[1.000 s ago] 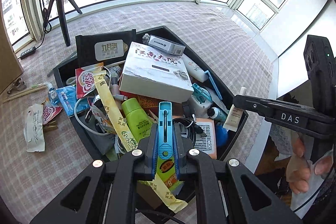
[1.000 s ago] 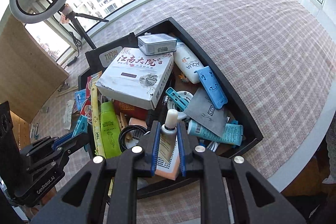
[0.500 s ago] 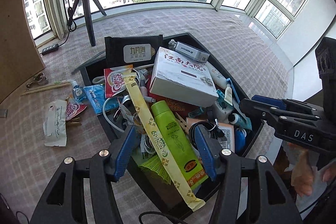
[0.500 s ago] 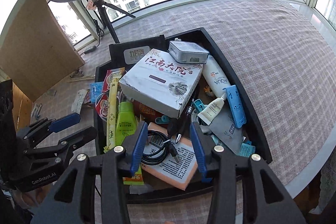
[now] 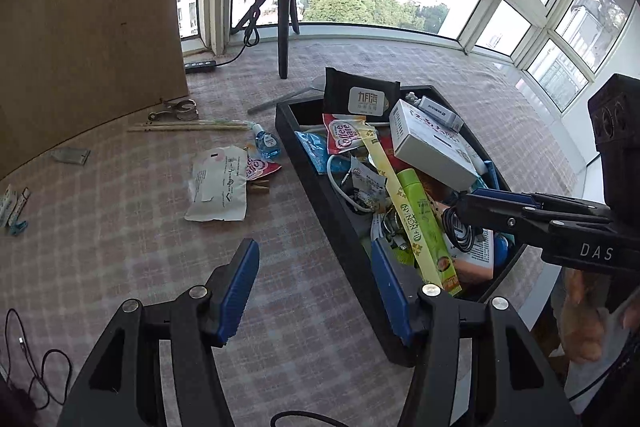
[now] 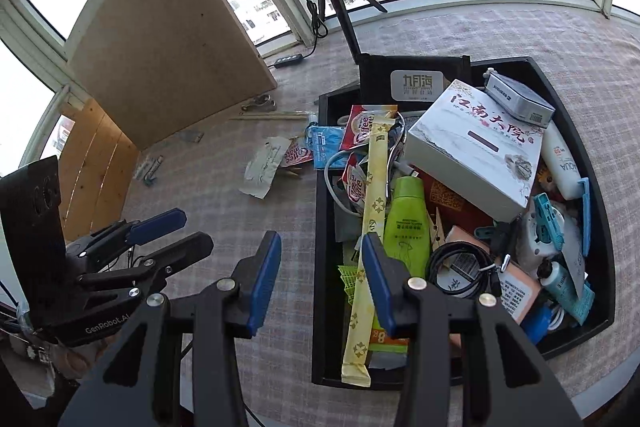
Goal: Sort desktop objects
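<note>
Labels: green tube (image 5: 420, 205) reads "NONAN"; sachet (image 6: 362, 131) reads "Coffee mate".
Tray (image 5: 332, 211): crammed.
Desk (image 5: 132, 235), left of tray: open room.
Left gripper (image 5: 314, 291): released, empty.
Right gripper (image 6: 320, 281): released, empty.

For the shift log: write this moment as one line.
left gripper: open, empty | right gripper: open, empty | black tray: full | green tube: in tray

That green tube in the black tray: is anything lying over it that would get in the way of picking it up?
Yes. A long yellow sachet lies along the green tube's left side, overlapping its edge. Nothing else covers it. Both tools are open and empty, above the black tray's left rim.
</note>
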`<state>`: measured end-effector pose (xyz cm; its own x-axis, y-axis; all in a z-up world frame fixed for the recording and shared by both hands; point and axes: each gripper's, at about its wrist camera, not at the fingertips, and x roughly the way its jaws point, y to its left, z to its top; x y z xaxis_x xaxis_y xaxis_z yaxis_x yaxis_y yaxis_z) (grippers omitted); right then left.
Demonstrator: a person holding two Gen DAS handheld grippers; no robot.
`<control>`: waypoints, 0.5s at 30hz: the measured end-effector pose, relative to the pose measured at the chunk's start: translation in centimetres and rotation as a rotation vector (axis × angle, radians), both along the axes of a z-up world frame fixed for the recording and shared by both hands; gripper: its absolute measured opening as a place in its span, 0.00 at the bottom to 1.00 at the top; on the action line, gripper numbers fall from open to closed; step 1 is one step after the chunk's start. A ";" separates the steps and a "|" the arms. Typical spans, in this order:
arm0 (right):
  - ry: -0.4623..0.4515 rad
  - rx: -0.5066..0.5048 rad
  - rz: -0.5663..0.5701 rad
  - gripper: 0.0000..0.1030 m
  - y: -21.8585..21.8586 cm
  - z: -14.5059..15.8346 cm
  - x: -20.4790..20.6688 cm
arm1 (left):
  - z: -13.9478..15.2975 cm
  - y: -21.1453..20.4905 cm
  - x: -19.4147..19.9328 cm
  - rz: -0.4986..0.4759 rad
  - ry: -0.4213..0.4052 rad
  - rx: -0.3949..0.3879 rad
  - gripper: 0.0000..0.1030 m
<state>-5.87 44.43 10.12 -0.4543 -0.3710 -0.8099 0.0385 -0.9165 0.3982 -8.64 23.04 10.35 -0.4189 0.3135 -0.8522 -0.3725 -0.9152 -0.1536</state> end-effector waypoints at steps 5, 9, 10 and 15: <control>0.010 -0.009 0.055 0.40 -4.4 0.3 -0.1 | 0.6 -4.1 1.2 0.051 0.010 0.003 0.53; 0.037 0.041 0.075 0.40 -7.9 0.6 0.0 | 1.0 -7.4 2.0 0.109 0.026 -0.013 0.53; 0.042 0.050 0.082 0.40 -8.8 0.6 0.1 | 1.0 -8.3 2.2 0.122 0.028 -0.018 0.53; 0.070 0.092 0.121 0.40 -13.2 0.7 0.6 | 1.2 -12.5 3.2 0.186 0.034 -0.036 0.53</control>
